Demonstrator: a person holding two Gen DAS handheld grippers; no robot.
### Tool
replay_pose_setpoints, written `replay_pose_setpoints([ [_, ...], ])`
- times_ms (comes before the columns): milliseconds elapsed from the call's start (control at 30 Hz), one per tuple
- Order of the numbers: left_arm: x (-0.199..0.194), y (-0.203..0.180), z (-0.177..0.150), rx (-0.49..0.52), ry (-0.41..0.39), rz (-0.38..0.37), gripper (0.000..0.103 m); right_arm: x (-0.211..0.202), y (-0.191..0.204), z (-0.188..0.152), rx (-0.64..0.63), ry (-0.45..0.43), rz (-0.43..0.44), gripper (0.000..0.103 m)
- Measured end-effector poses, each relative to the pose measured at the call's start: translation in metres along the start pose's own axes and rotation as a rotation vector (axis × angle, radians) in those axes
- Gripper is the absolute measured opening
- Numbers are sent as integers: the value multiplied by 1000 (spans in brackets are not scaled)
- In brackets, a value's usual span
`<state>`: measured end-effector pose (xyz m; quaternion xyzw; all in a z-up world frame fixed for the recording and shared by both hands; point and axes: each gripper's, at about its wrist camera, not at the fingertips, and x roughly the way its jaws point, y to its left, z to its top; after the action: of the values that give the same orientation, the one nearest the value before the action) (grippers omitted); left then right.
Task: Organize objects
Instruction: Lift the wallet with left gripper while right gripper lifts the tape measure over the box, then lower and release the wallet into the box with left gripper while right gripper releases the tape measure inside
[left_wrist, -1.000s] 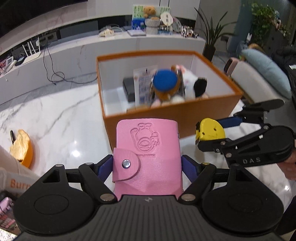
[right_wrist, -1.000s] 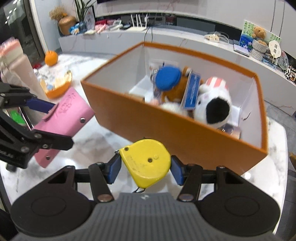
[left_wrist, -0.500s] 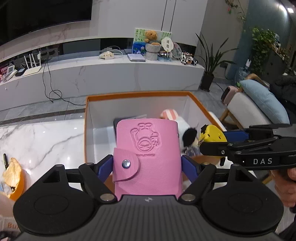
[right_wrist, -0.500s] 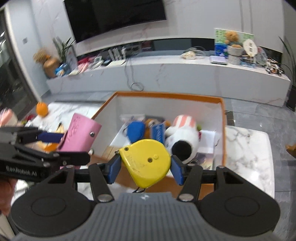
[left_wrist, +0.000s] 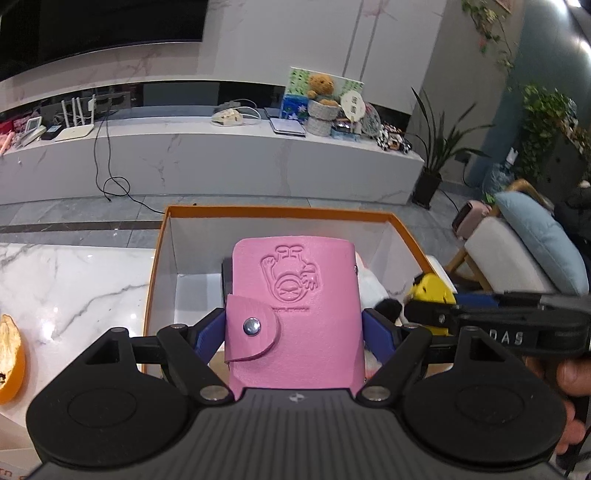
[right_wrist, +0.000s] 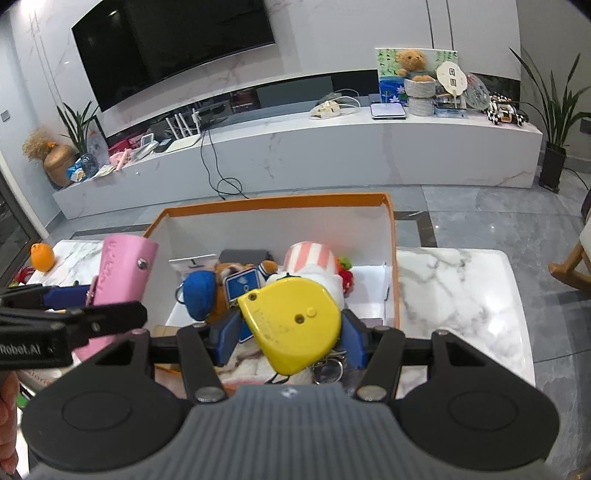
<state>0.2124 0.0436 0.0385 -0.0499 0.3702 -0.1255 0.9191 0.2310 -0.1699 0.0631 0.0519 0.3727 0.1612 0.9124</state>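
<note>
Your left tool is clamped on the pink snap-flap card holder, your right tool on the yellow tape measure. Both now hang over the orange box; a second ago they were short of its near wall.

The left gripper clamps a pink snap-button wallet over the orange box, which sits on the marble table. At the box's right edge, the right gripper (seen side-on) grips a yellow tape measure.
</note>
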Motion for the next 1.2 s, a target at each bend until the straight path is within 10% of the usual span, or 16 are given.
replay_pose_setpoints([
  [1200, 62, 15, -8, 8, 91, 255, 92, 46, 7, -14, -119, 113, -97, 59],
])
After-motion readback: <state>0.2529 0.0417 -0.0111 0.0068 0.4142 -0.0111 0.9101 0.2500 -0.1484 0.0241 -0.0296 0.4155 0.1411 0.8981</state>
